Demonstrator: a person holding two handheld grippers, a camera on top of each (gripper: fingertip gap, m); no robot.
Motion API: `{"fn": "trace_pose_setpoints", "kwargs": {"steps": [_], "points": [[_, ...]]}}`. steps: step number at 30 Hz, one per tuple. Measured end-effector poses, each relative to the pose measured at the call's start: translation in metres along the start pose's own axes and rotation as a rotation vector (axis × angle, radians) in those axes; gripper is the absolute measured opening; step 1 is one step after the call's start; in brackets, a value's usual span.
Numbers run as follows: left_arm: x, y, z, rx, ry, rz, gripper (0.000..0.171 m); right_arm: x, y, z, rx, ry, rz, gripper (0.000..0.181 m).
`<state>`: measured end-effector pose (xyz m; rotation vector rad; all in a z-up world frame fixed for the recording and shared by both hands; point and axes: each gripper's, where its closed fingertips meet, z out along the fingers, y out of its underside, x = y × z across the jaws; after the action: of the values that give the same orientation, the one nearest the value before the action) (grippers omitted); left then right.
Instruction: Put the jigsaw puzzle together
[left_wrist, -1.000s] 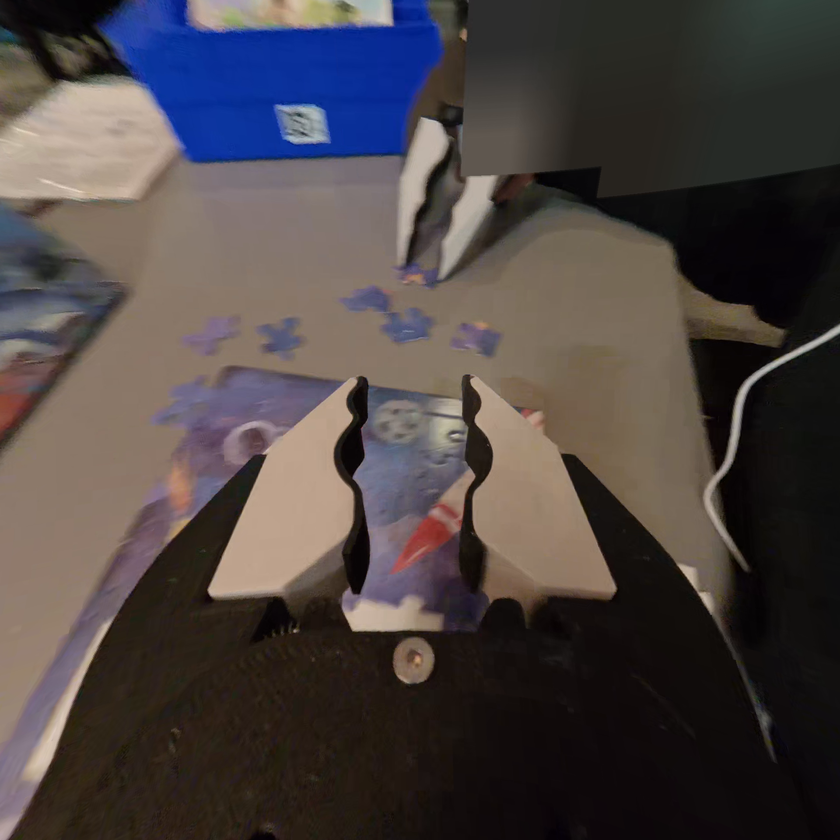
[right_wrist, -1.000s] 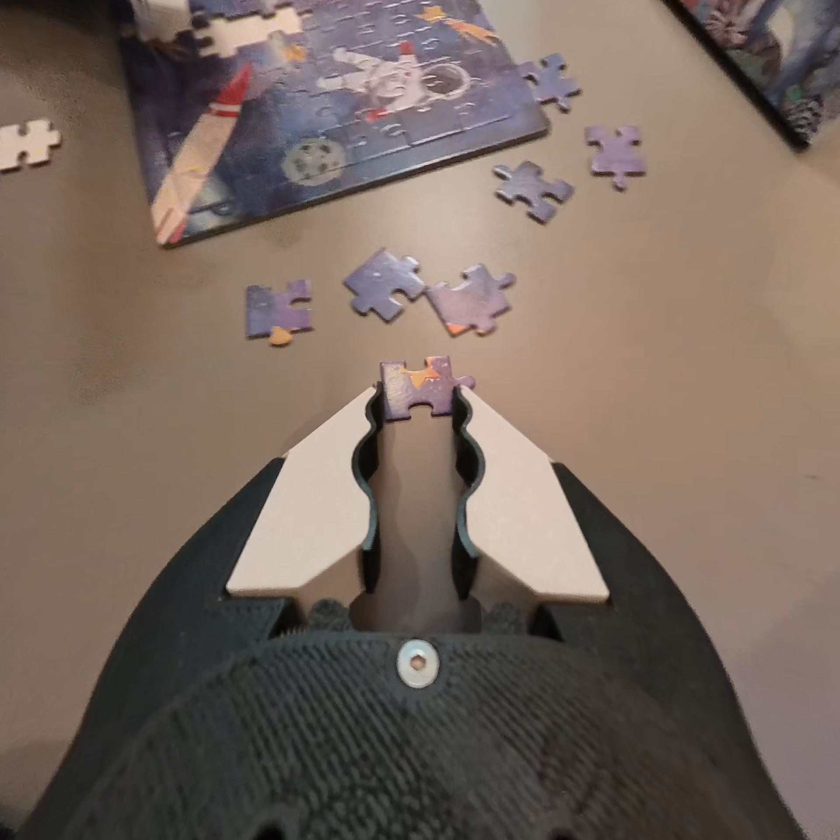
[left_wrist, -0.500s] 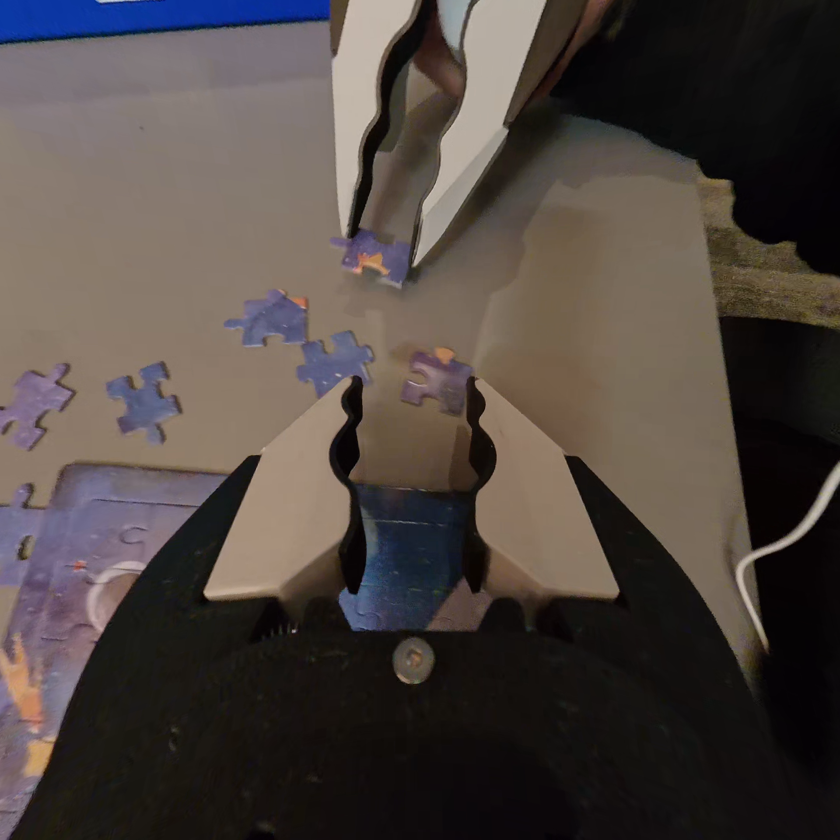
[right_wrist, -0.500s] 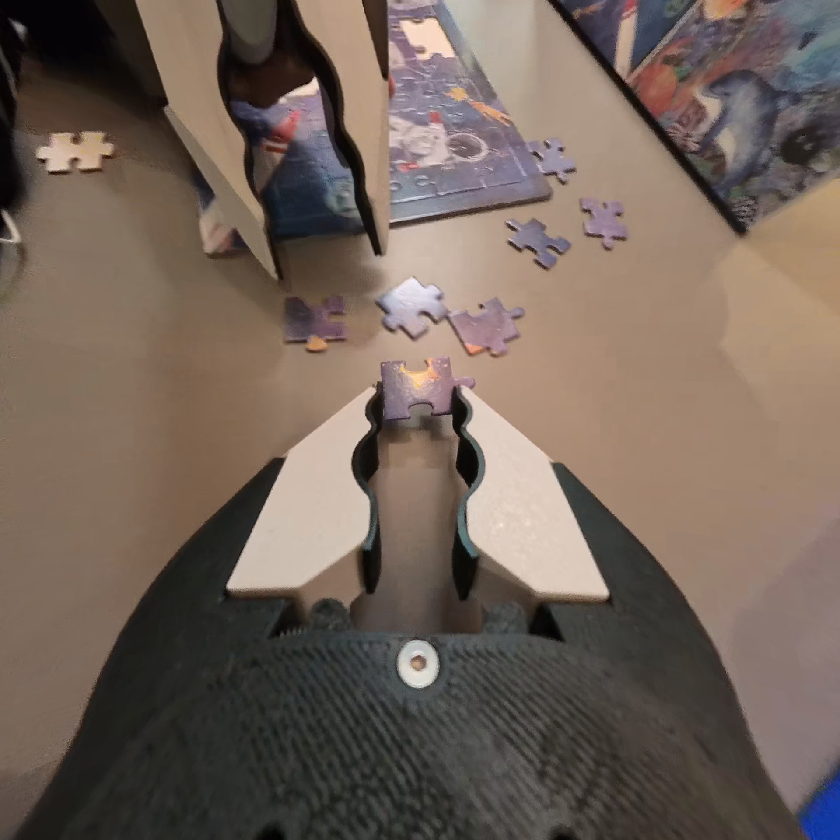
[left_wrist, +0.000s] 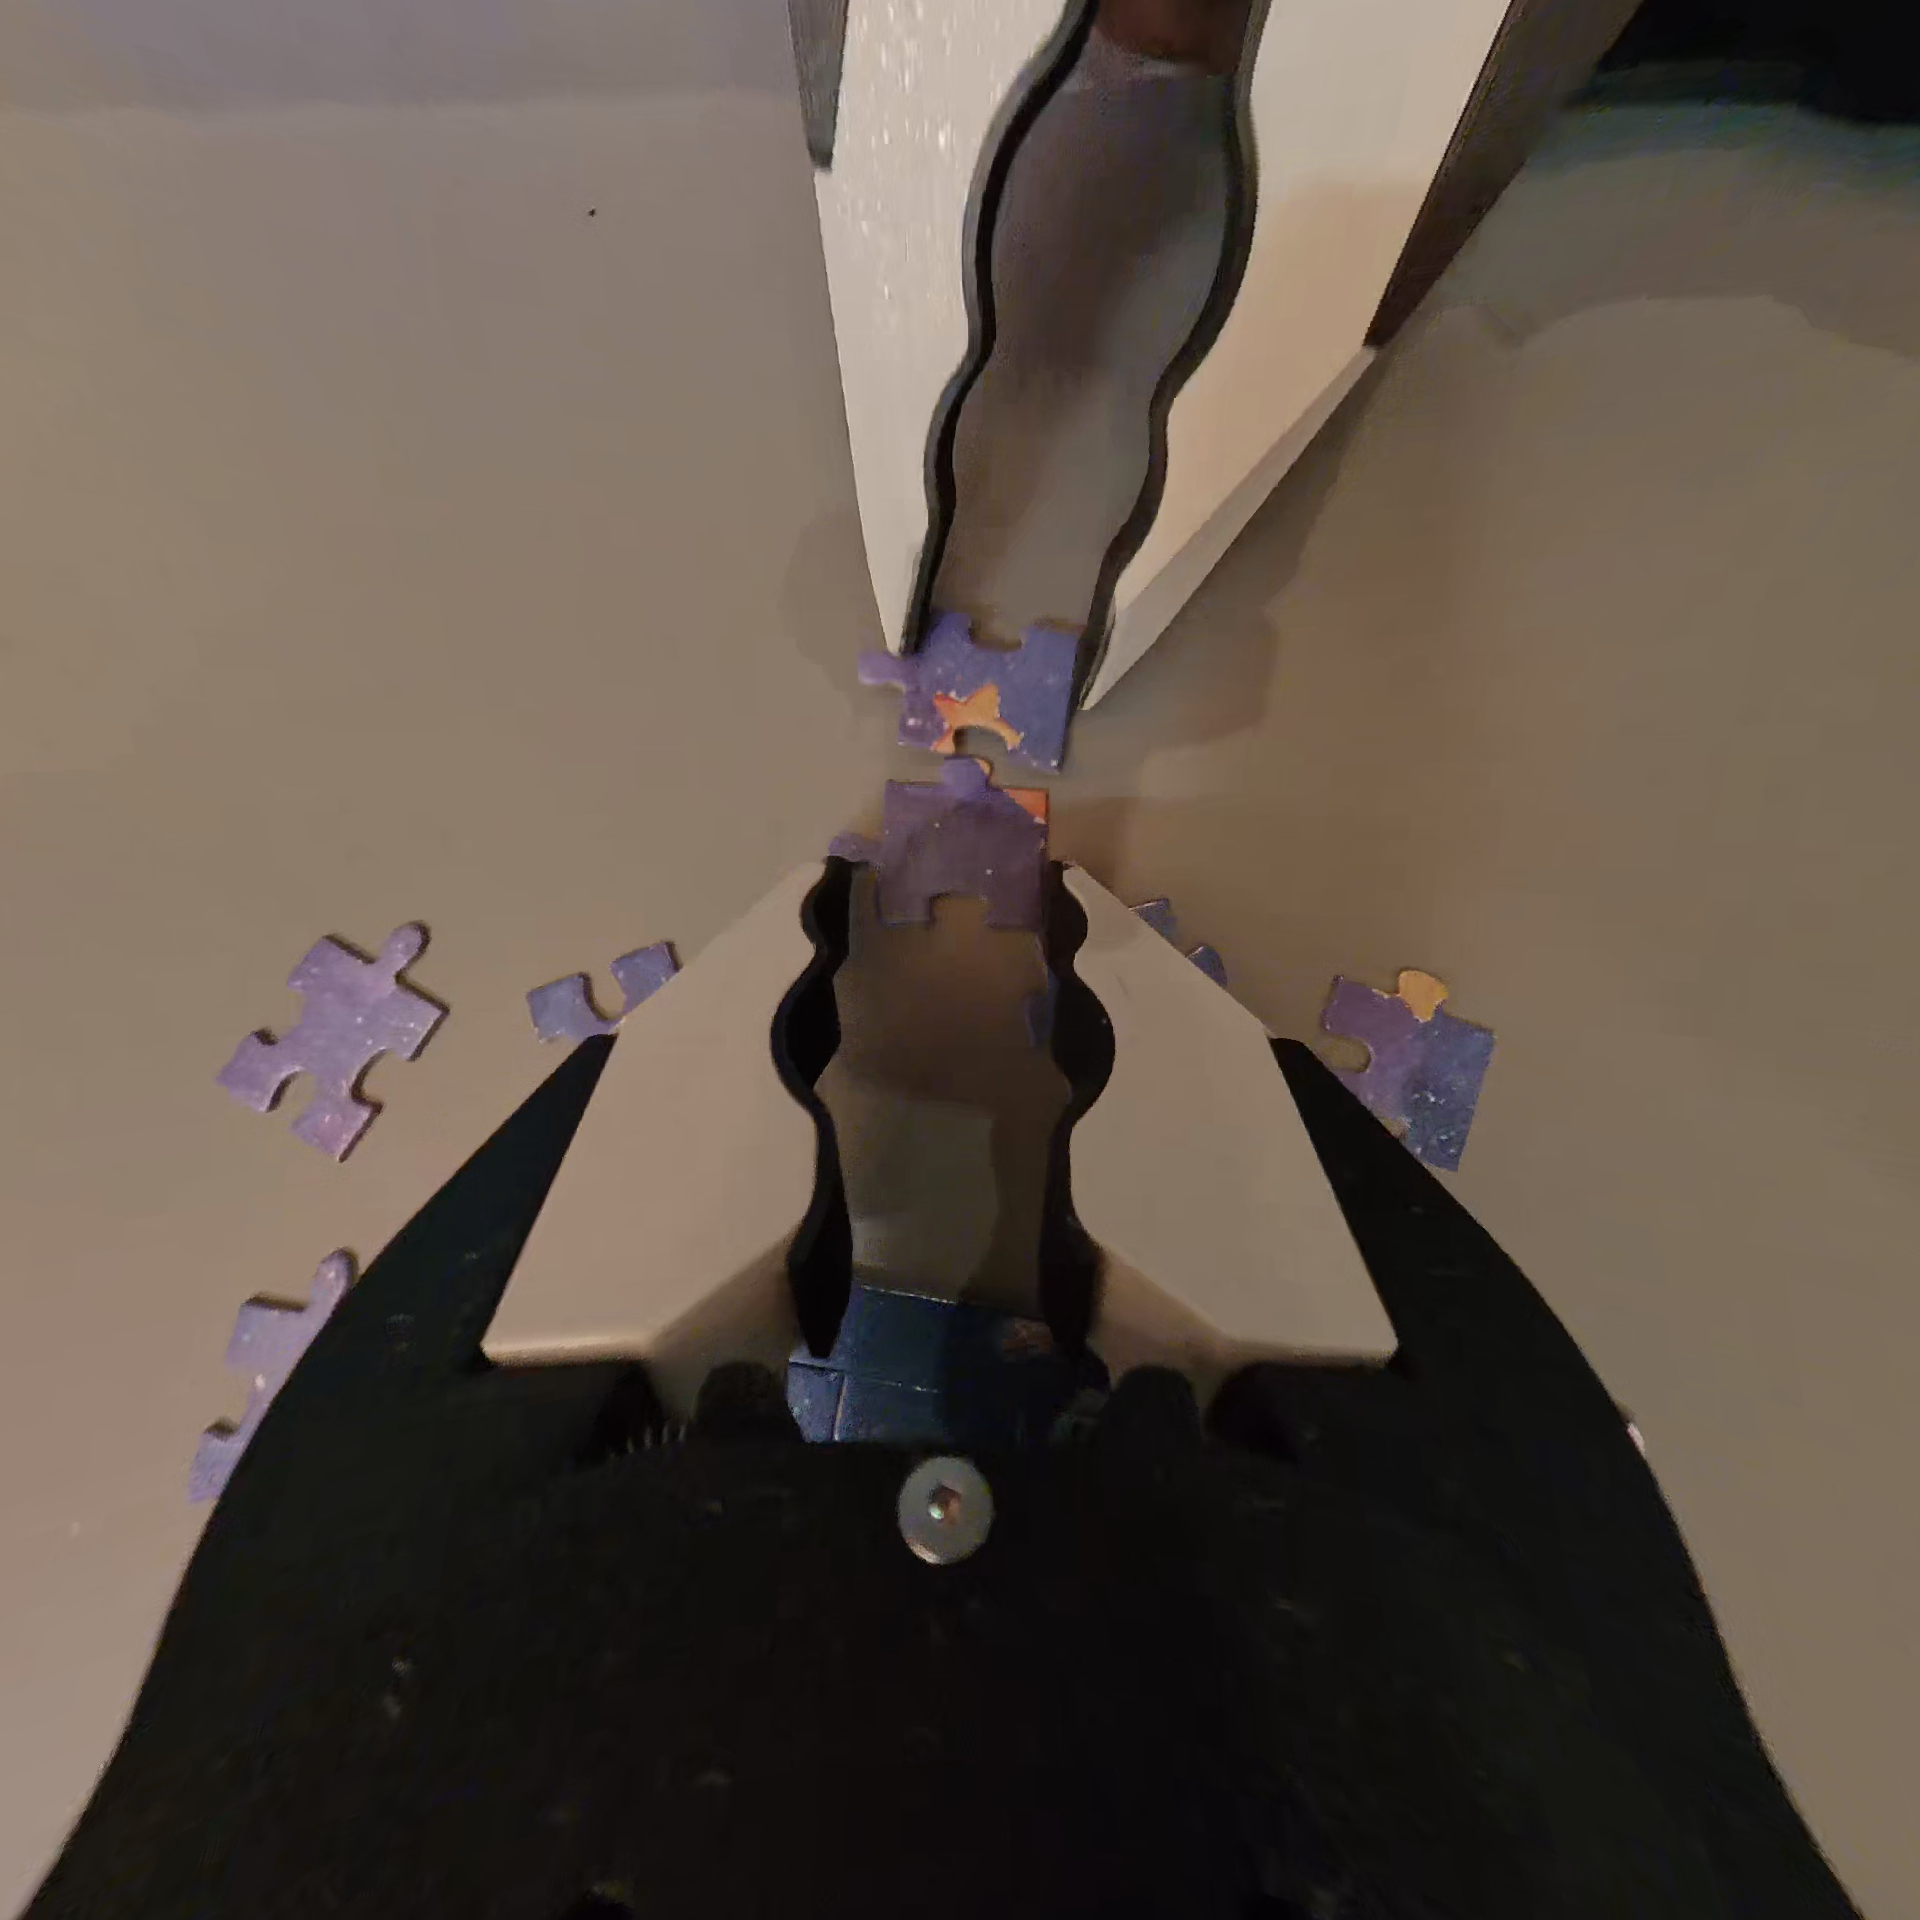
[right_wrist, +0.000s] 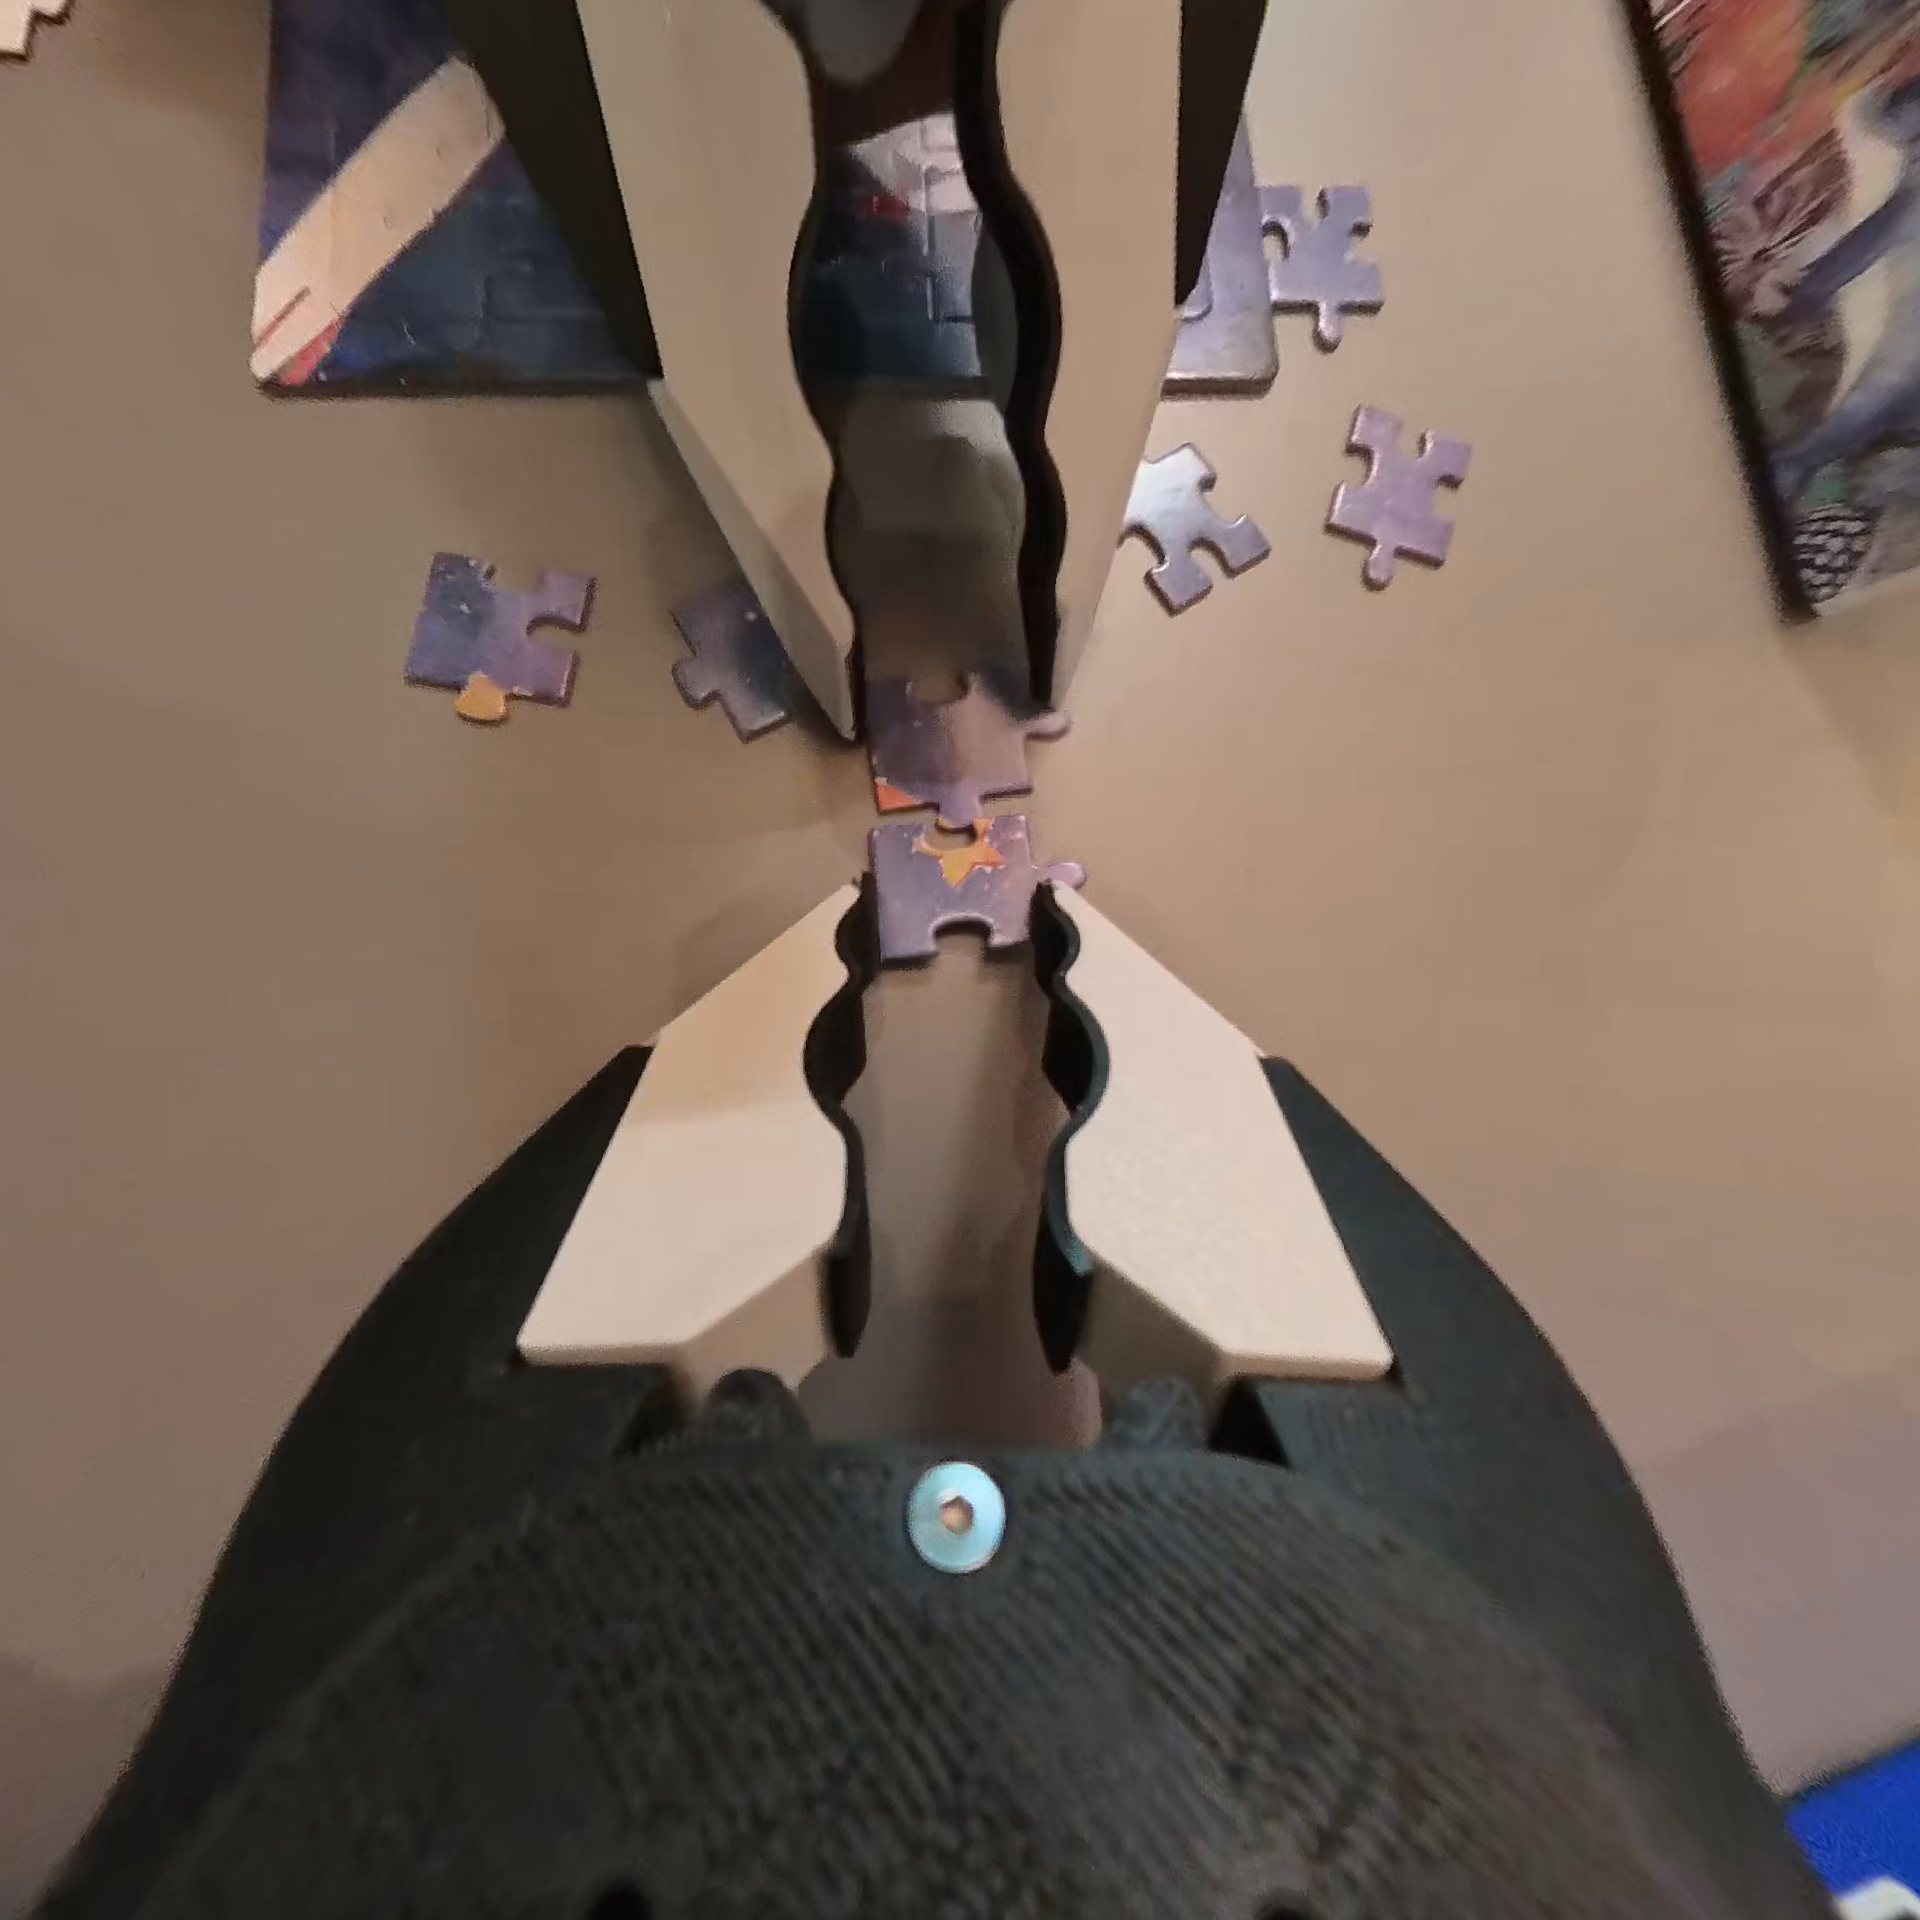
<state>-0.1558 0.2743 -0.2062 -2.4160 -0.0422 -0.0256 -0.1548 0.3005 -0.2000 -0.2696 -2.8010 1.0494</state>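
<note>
Left tongs (left_wrist: 951, 868): closed on a purple piece (left_wrist: 961, 852) with an orange corner, held by its near edge at the tips, low over the table (left_wrist: 416, 520).
Right tongs (right_wrist: 948, 914): closed on a star piece (right_wrist: 951, 878), purple with an orange star, likewise held at the tips.
Facing: the two tongs point at each other, tip to tip; each shows in the other's view from above.
Fit: the purple piece's knob sits at the star piece's notch; a thin gap shows between the rest of the two edges, so they are just short of flush.
Loose pieces: five more lie flat on the table around the left tongs, among them one with an orange knob (right_wrist: 499, 639) and a pale purple one (right_wrist: 1397, 494); one is half hidden behind a left finger (right_wrist: 727, 416).
Puzzle board (right_wrist: 416, 260): partly built, dark blue with a white rocket, beyond the loose pieces.
Picture (right_wrist: 1808, 260): colourful, dark-framed, at the right edge of the right wrist view.
</note>
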Motion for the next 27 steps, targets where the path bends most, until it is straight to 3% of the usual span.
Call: {"fn": "trace_pose_setpoints", "kwargs": {"steps": [2, 27], "points": [[0.0008, 0.0003, -0.0009, 0.015, 0.027, -0.012, 0.029, -0.0017, -0.0003, 0.0045, 0.014, -0.024, 0.001, 0.028], [0.0066, -0.0033, 0.0034, 0.045, 0.078, 0.038, 0.029, -0.0064, 0.0036, 0.0, -0.015, 0.029, 0.021, 0.034]]}}
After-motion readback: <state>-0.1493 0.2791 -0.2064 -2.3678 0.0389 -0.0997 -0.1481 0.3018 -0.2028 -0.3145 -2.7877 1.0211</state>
